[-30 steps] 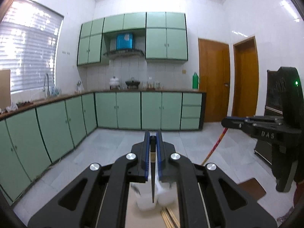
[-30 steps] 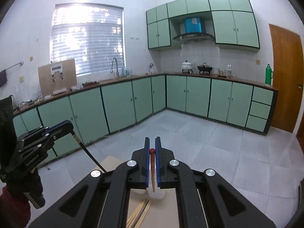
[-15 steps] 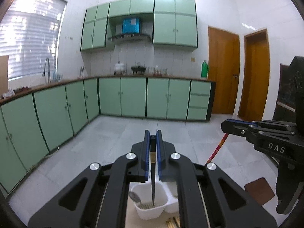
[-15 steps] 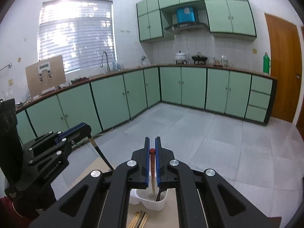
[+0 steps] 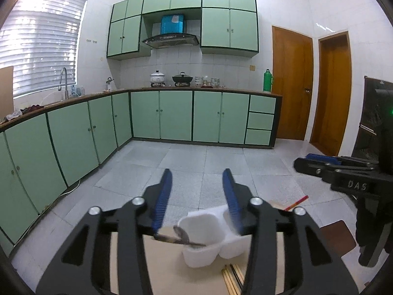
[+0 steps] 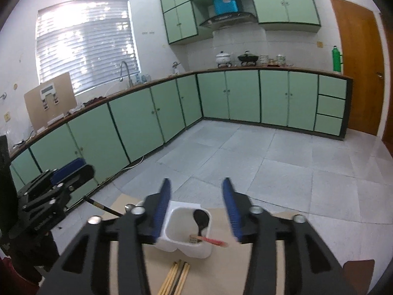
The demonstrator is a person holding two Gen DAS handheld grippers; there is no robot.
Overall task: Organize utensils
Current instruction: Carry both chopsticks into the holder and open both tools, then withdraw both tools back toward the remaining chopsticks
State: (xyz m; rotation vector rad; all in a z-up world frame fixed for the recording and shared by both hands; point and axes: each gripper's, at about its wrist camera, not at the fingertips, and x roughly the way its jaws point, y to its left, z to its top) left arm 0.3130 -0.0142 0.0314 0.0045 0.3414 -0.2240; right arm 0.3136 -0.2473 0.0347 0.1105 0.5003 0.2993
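A white two-compartment holder stands on a tan table. My left gripper is open above it; a dark-handled utensil leans out of the left compartment, beside a metal spoon. My right gripper is open above the holder; a red-handled utensil and a black spoon rest in the right compartment. The right gripper also shows in the left wrist view, and the left gripper shows in the right wrist view.
Several wooden chopsticks lie on the table in front of the holder. A brown pad sits on the floor at the right. Green cabinets and tiled floor lie beyond.
Both grippers have opened and let go of their utensils, which now rest in the holder. Both cameras have tilted down toward the holder.
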